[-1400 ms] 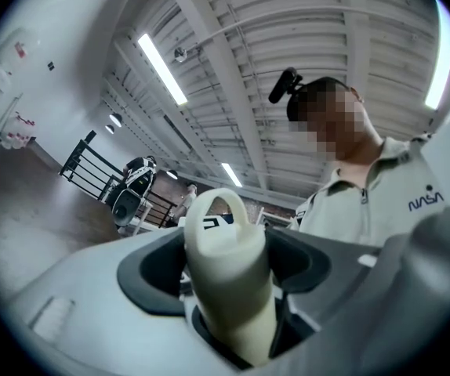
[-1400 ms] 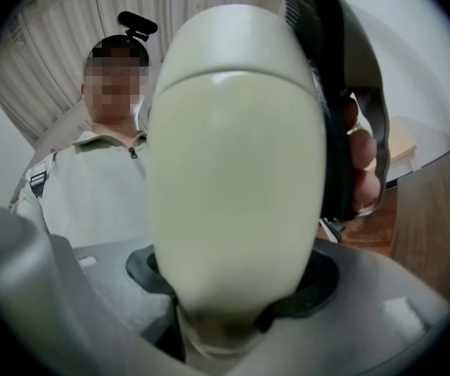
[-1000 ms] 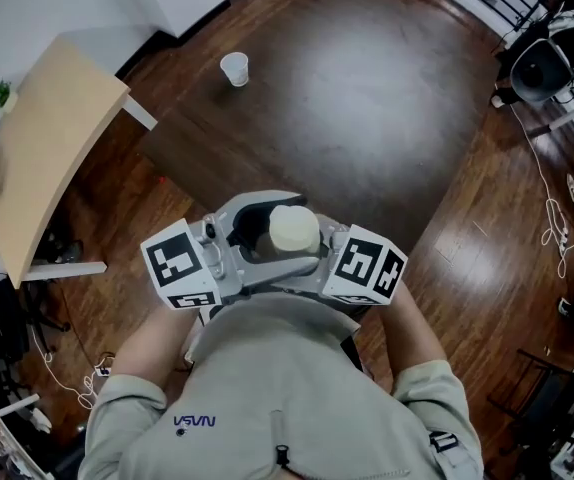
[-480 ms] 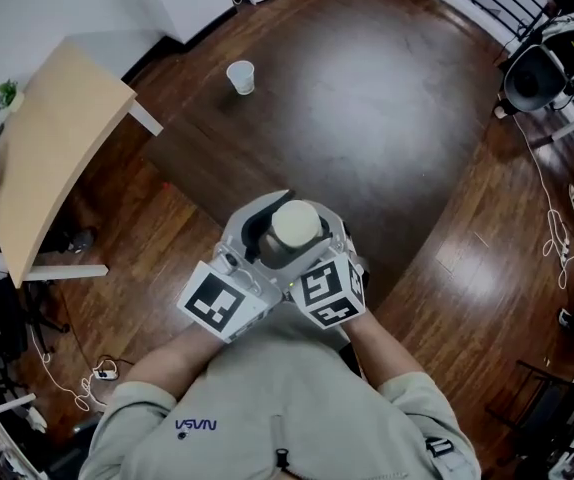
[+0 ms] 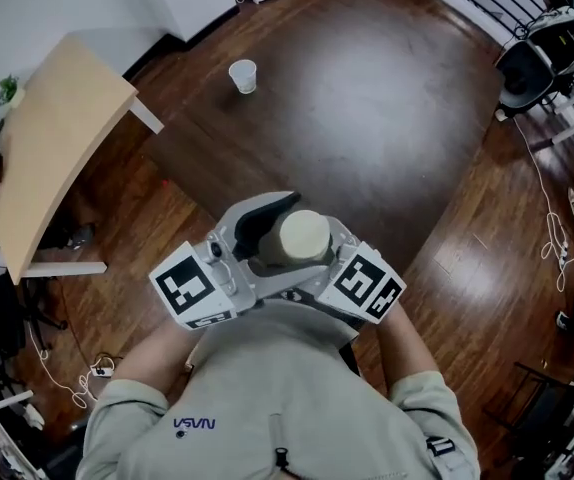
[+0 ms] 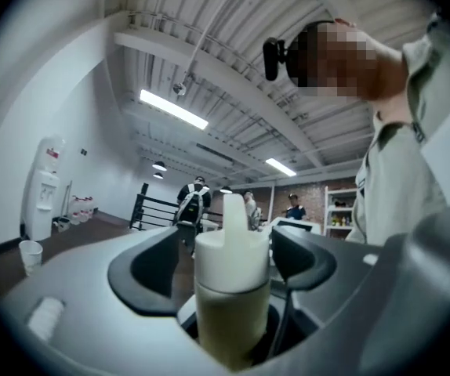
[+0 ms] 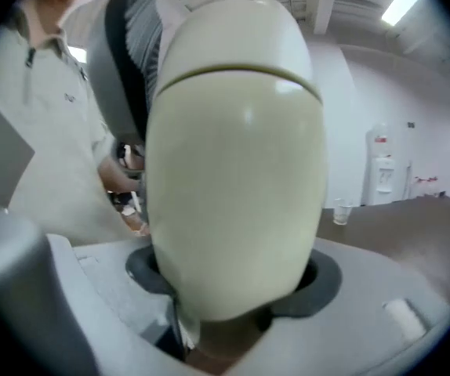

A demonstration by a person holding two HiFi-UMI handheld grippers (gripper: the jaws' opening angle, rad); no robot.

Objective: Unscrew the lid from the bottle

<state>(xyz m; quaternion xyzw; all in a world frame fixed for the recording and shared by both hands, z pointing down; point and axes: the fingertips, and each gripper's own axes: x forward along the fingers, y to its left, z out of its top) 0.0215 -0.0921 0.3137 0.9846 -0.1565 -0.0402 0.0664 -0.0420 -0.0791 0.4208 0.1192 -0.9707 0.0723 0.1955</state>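
A cream bottle (image 5: 302, 236) with a white nozzle lid is held up in front of the person's chest, between the two grippers. My right gripper (image 5: 319, 268) is shut on the bottle's body (image 7: 237, 171), which fills the right gripper view. My left gripper (image 5: 272, 230) reaches round the top. In the left gripper view the lid (image 6: 230, 255) stands upright between the dark pads (image 6: 150, 276), with a gap on each side. The left jaws are opening and do not press on the lid.
Below lies a dark table (image 5: 367, 88) with a white paper cup (image 5: 243, 75) near its far edge. A light wooden tabletop (image 5: 47, 148) is at the left. Equipment and cables (image 5: 547, 58) stand at the right. People stand far off in the left gripper view.
The two marker cubes, bunched together half a second ago, have swung apart again. The left gripper has turned back round the lid, and its jaws stand wider.
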